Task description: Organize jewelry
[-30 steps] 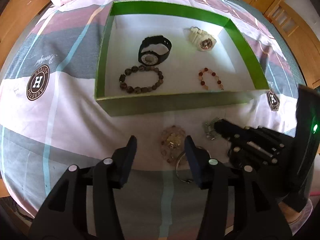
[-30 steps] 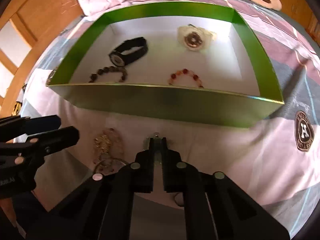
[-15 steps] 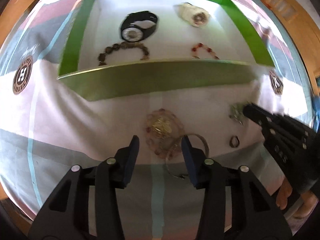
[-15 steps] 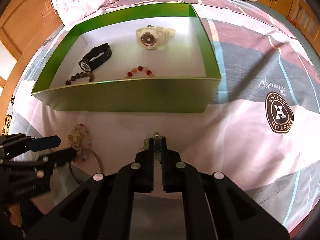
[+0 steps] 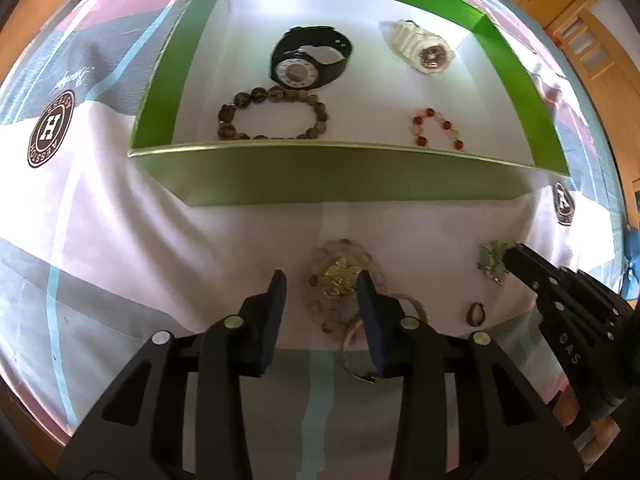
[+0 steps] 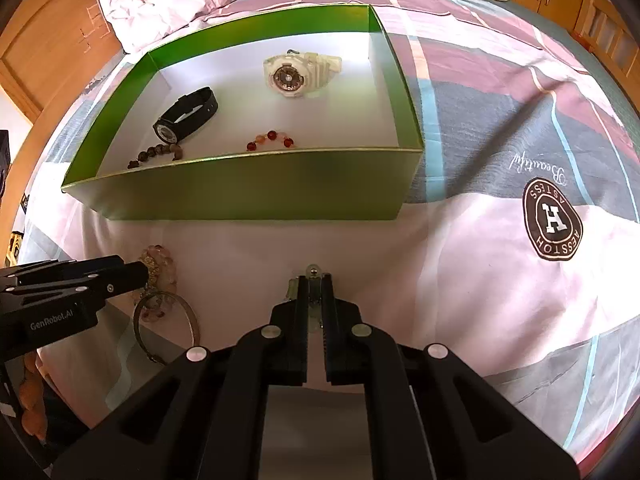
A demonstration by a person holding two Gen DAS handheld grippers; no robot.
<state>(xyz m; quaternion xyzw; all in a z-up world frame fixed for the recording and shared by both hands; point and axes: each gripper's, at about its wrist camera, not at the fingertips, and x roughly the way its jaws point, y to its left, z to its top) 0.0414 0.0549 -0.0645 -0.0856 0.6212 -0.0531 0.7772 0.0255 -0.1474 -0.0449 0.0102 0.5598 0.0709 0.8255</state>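
Our left gripper [image 5: 322, 286], jaws just narrowing but not yet pressing, straddles the pink bead bracelet [image 5: 343, 280] on the bedsheet [image 5: 160, 260], just before the green box [image 5: 340, 176]. Our right gripper [image 6: 315, 284] is clamped on a small silvery piece [image 6: 313, 270]. The box wall ahead must be cleared.

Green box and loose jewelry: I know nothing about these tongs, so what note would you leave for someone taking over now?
Left tongs: open, jaws just closing around the pink bead bracelet, not yet gripping.
Right tongs: shut on a small silvery piece.
Done: green box holds black watch, white watch, brown bracelet, red bracelet.
Left on the bedspread: bangle, ring, plus both pieces at the tongs.
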